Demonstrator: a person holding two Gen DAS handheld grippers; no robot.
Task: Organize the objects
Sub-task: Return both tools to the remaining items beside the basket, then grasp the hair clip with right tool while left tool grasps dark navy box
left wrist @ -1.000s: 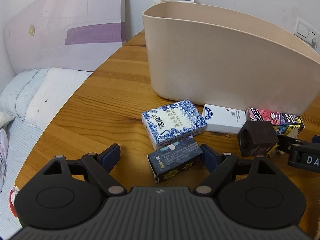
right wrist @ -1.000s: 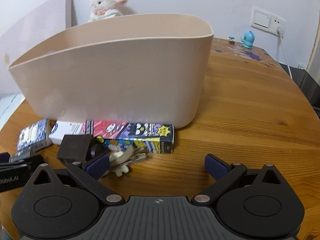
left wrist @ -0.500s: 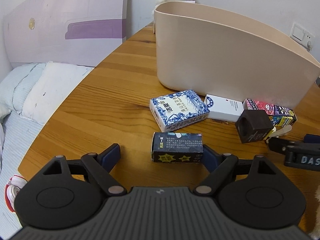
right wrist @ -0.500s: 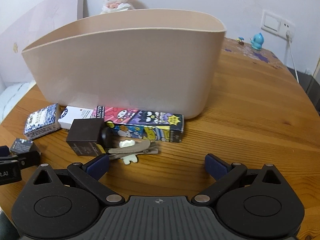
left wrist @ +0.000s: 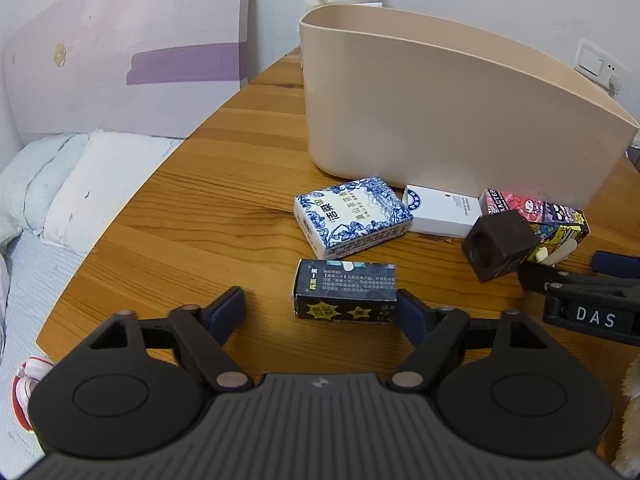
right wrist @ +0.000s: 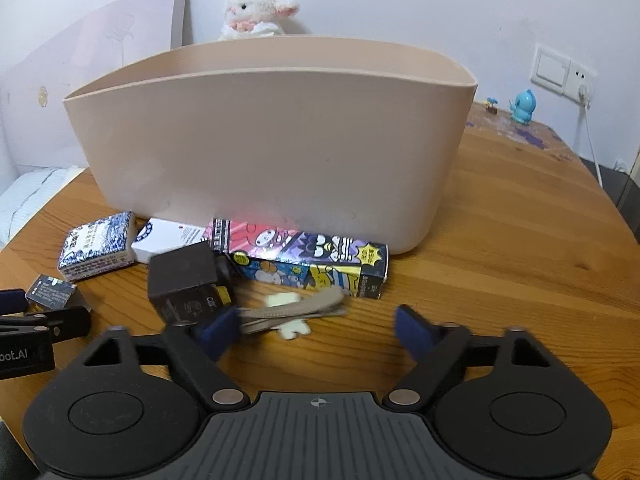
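Observation:
A tall beige bin [left wrist: 440,120] [right wrist: 272,152] stands on the wooden table. In front of it lie a blue-and-white patterned box [left wrist: 352,216] [right wrist: 96,246], a white box [left wrist: 442,216] [right wrist: 168,238], a long cartoon-print box [left wrist: 536,220] [right wrist: 304,260], a dark brown cube [left wrist: 500,246] [right wrist: 184,284], a beige hair clip [right wrist: 292,308] and a small black box [left wrist: 346,292] [right wrist: 50,292]. My left gripper [left wrist: 320,308] is open; the small black box lies between its fingers, against the right one. My right gripper [right wrist: 316,328] is open, its left fingertip at the clip's end.
A plush lamb [right wrist: 256,12] sits behind the bin. A bed with a white pillow [left wrist: 100,184] lies beyond the table's left edge. A blue figurine [right wrist: 522,106], wall socket and cable are at the far right. Bare wood stretches right of the bin.
Both grippers have pulled back from the bin. The small black box has turned square to my left gripper. The hair clip has slid out from the cube, toward the right gripper.

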